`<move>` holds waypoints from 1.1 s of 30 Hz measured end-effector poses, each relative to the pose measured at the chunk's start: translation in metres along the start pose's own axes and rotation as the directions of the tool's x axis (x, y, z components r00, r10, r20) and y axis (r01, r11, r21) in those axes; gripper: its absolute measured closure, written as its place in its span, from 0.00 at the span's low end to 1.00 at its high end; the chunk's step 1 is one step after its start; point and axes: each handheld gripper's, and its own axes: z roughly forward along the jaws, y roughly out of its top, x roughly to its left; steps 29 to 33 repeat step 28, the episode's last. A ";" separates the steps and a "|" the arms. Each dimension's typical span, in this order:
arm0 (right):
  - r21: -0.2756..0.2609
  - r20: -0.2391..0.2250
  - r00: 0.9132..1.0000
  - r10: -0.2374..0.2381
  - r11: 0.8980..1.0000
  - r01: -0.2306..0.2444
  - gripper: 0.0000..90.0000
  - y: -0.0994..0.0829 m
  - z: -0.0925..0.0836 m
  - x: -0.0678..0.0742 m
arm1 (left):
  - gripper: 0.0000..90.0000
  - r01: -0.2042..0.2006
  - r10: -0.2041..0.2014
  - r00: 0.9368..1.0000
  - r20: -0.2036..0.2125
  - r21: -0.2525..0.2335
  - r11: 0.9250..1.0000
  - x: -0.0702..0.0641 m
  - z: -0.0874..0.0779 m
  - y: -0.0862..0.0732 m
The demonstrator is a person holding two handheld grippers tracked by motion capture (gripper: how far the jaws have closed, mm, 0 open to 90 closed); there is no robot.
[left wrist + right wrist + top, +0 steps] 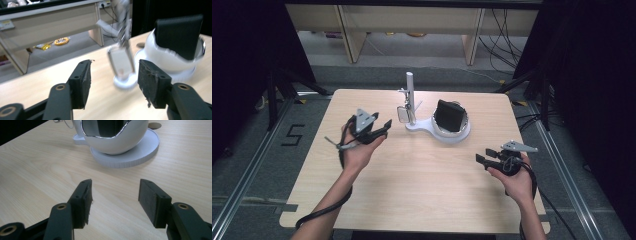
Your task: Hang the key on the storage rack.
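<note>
Left gripper [384,129]: jaws wide apart, nothing between them, aimed at the small hanging mirror [121,63] on the white stand [410,95] at table centre. Right gripper [482,156]: jaws apart, empty, near right. The mirror looks light, rigid, fragile, free-swinging; grip its side edges.
</note>
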 end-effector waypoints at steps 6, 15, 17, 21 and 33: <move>-0.001 0.015 1.000 -0.022 1.000 0.023 0.50 -0.004 -0.001 -0.007 | 0.44 0.063 -0.063 0.997 -0.049 0.009 0.998 0.021 -0.047 -0.059; 0.005 -0.005 1.000 0.029 1.000 -0.029 0.49 -0.010 0.002 -0.003 | 0.43 0.132 -0.134 0.984 -0.113 -0.030 0.991 0.028 -0.085 -0.107; -0.012 -0.006 1.000 0.018 1.000 -0.018 0.49 -0.012 0.003 -0.004 | 0.43 0.126 -0.130 0.986 -0.108 -0.047 0.991 0.027 -0.085 -0.111; -0.019 0.010 1.000 -0.026 0.999 0.026 0.48 -0.014 0.004 -0.009 | 0.43 0.108 -0.115 0.987 -0.109 -0.063 0.992 0.024 -0.085 -0.112; -0.011 -0.015 1.000 0.002 1.000 -0.002 0.48 -0.015 0.003 -0.008 | 0.40 0.124 -0.131 0.987 -0.090 -0.076 0.989 0.022 -0.081 -0.115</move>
